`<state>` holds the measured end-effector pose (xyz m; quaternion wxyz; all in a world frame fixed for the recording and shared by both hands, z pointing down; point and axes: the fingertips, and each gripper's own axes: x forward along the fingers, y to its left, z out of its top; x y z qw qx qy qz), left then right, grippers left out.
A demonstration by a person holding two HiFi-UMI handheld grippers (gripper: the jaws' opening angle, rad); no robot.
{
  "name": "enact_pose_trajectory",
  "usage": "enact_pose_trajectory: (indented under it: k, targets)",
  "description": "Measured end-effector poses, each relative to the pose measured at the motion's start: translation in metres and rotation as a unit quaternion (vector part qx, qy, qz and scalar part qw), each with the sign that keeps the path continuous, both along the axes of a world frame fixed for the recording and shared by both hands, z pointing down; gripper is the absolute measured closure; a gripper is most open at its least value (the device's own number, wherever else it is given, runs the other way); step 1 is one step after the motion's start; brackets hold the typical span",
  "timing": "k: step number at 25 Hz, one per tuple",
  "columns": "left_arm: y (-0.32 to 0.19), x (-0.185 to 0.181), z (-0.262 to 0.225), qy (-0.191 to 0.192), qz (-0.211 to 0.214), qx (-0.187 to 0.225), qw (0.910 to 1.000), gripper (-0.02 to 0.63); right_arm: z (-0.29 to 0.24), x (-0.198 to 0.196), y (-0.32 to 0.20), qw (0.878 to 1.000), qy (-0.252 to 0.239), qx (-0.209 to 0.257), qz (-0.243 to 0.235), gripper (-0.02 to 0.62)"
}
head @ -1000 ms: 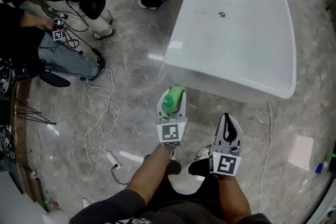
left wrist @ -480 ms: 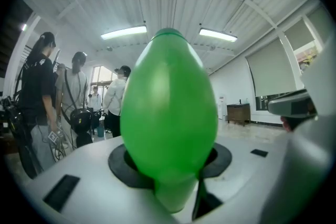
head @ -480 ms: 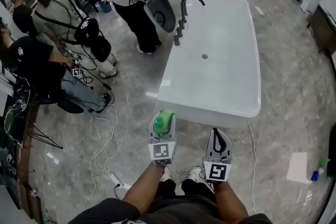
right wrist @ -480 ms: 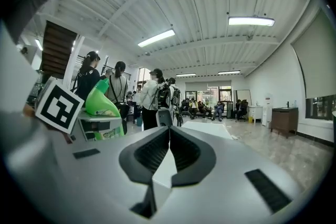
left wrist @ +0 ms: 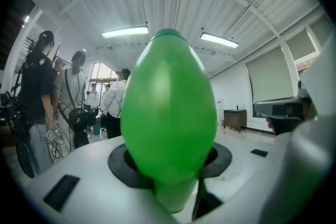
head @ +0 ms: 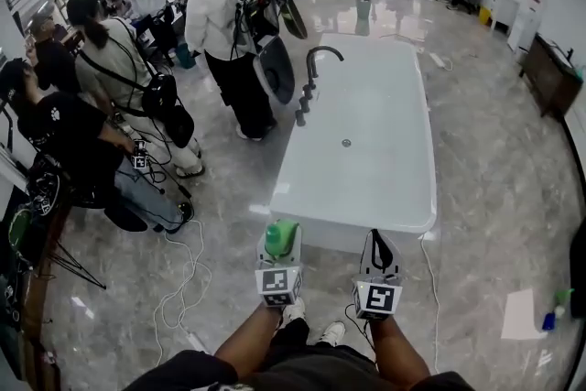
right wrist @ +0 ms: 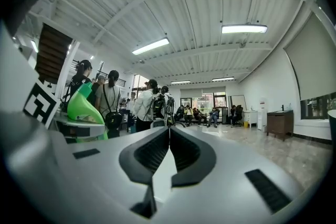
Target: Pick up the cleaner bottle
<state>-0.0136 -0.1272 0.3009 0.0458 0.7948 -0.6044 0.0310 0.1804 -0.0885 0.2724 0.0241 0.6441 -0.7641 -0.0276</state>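
Observation:
The green cleaner bottle (head: pixel 279 239) is held off the floor between the jaws of my left gripper (head: pixel 281 232), which is shut on it. In the left gripper view the rounded green bottle (left wrist: pixel 168 113) fills the middle and hides most of what lies ahead. To its right, at about the same height, my right gripper (head: pixel 380 248) is shut with nothing between its pads. The right gripper view shows those jaws (right wrist: pixel 169 150) meeting, with the bottle (right wrist: pixel 83 107) off to the left. Both grippers point roughly level toward the near end of the bathtub.
A white bathtub (head: pixel 368 151) with a dark faucet (head: pixel 317 59) stands straight ahead. Several people (head: pixel 224 23) stand or sit to its left. Cables (head: pixel 179 284) trail over the marble floor at the left. A small blue bottle (head: pixel 548 319) stands at the far right.
Both grippers have risen, the left still holding the green bottle. The head view has lifted from the floor to take in the whole bathtub and the people.

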Motion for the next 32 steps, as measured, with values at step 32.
enact_pose_trajectory:
  k: [32]
  targets:
    - [-0.057, -0.002, -0.043, 0.010, 0.069, 0.023, 0.9973, 0.425, -0.053, -0.010, -0.043, 0.997, 0.049, 0.040, 0.046, 0.580]
